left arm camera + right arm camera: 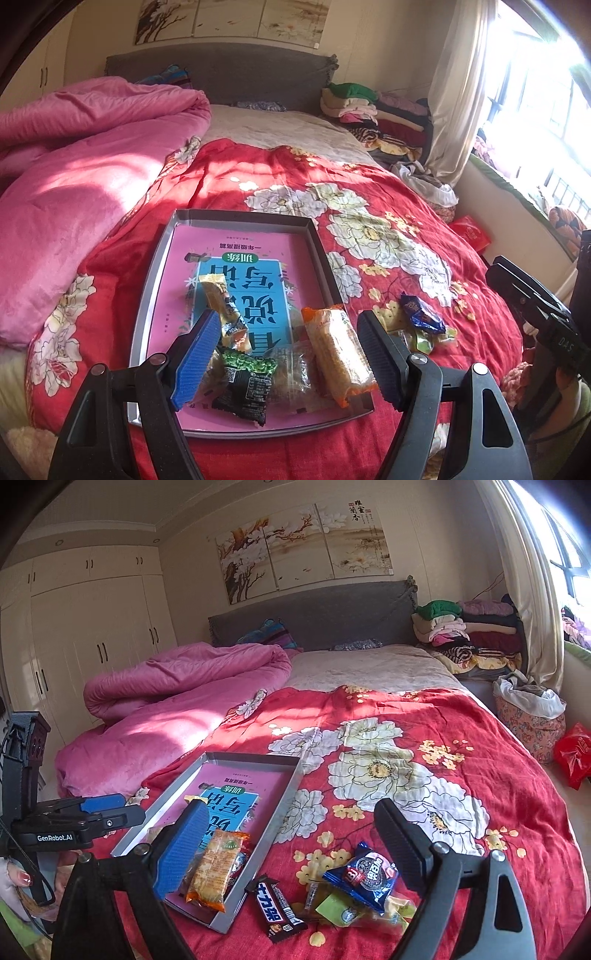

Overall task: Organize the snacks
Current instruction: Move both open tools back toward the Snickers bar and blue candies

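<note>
A grey tray (159, 258) with a pink and blue book in it lies on the red flowered bedspread; it also shows in the right wrist view (284, 797). Several wrapped snacks lie at its near end: an orange pack (338, 354), a green-black pack (245, 380), a yellow pack (221, 310). My left gripper (284, 354) is open and empty above them. A blue pack (364, 877), a dark chocolate bar (277, 910) and green-yellow packs (343, 912) lie on the bedspread right of the tray. My right gripper (291, 849) is open and empty above them.
A pink quilt (166, 709) is bunched on the bed's left. Folded clothes (465, 635) are stacked by the grey headboard. A flowered basket (528, 716) and a red bag (572, 753) stand right of the bed. A wardrobe (92, 635) lines the left wall.
</note>
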`<action>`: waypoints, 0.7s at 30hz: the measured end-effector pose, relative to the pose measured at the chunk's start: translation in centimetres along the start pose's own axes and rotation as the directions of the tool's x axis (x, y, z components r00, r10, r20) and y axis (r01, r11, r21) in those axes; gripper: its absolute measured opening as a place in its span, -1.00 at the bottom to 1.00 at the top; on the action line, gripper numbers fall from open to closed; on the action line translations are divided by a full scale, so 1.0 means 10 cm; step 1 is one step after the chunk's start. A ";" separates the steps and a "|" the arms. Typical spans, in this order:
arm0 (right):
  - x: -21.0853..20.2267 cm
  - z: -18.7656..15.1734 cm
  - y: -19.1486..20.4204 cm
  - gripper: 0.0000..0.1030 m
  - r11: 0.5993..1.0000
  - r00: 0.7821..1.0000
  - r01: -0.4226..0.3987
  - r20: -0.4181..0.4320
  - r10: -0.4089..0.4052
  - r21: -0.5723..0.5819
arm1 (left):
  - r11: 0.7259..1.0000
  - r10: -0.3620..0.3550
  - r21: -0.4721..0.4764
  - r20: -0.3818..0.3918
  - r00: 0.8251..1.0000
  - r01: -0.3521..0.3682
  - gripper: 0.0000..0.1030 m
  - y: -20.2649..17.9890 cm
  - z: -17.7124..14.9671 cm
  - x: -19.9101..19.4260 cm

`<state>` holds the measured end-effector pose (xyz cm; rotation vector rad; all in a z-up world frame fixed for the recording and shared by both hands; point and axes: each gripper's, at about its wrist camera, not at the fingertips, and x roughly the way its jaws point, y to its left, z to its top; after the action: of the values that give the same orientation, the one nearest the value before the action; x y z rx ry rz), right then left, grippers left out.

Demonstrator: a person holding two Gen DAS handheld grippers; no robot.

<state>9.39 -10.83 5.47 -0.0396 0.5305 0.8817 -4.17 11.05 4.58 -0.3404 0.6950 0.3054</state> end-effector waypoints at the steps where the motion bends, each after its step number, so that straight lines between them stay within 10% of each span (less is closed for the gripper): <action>1: -0.03 0.01 -0.04 0.77 1.000 1.000 0.007 0.005 -0.007 0.005 | 1.000 -0.003 0.002 0.000 1.000 0.003 0.50 -0.02 0.00 -0.01; 21: -0.32 0.02 -0.52 0.78 0.989 0.993 0.114 0.012 -0.116 0.097 | 0.993 -0.051 0.109 -0.024 0.998 0.054 0.50 -0.50 -0.07 -0.06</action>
<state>11.72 -16.48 6.18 0.0251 0.5487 0.7426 -3.15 6.17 5.47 -0.2570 0.7192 0.2130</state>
